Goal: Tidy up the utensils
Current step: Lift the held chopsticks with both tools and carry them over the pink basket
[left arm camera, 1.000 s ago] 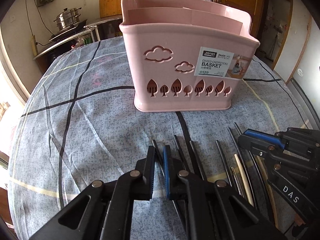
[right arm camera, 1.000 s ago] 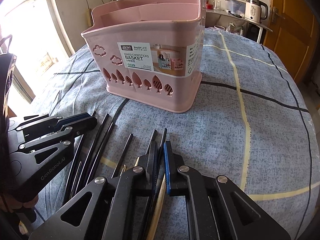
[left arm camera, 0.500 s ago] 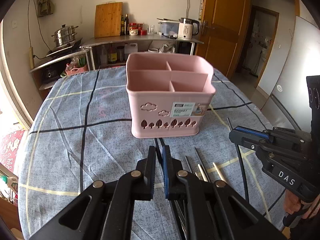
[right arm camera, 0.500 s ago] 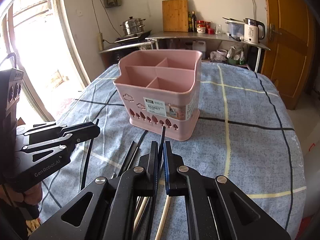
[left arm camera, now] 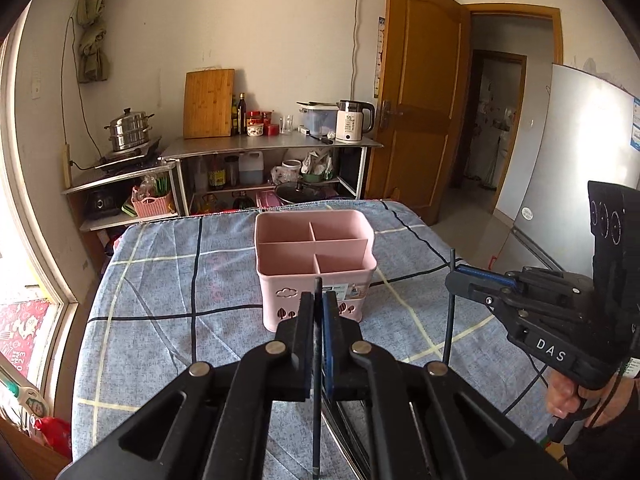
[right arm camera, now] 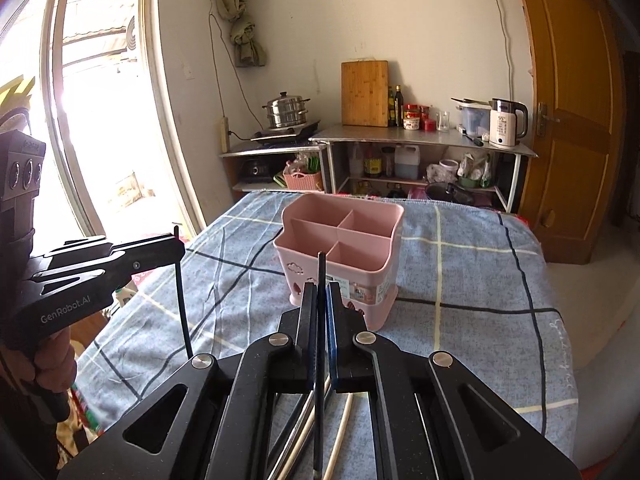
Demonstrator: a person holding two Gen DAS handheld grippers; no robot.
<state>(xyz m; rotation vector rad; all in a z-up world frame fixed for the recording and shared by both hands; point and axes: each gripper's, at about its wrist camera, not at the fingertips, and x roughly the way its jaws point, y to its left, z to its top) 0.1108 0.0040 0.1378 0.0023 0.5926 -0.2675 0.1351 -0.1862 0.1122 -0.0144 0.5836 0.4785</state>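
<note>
Change: both tools, low over the desk (left arm camera: 160, 320) 1 s ago, now hang high.
Left tool (left arm camera: 317, 320): pinching 1 chopstick (left arm camera: 317, 380).
Right tool (right arm camera: 319, 312): pinching another chopstick (right arm camera: 319, 360).
Meaning: basket (left arm camera: 316, 268) drop likely next.

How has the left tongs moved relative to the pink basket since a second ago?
Yes. The left tongs rose and pulled back from the pink basket, lifting a black chopstick.

The label (left arm camera: 346, 290) on the basket (left arm camera: 315, 264) sits half behind the left claw (left arm camera: 319, 312), print unreadable; spare chopsticks (right arm camera: 304, 424) on the tabletop (right arm camera: 460, 280) hide under the right claw (right arm camera: 320, 304)
</note>
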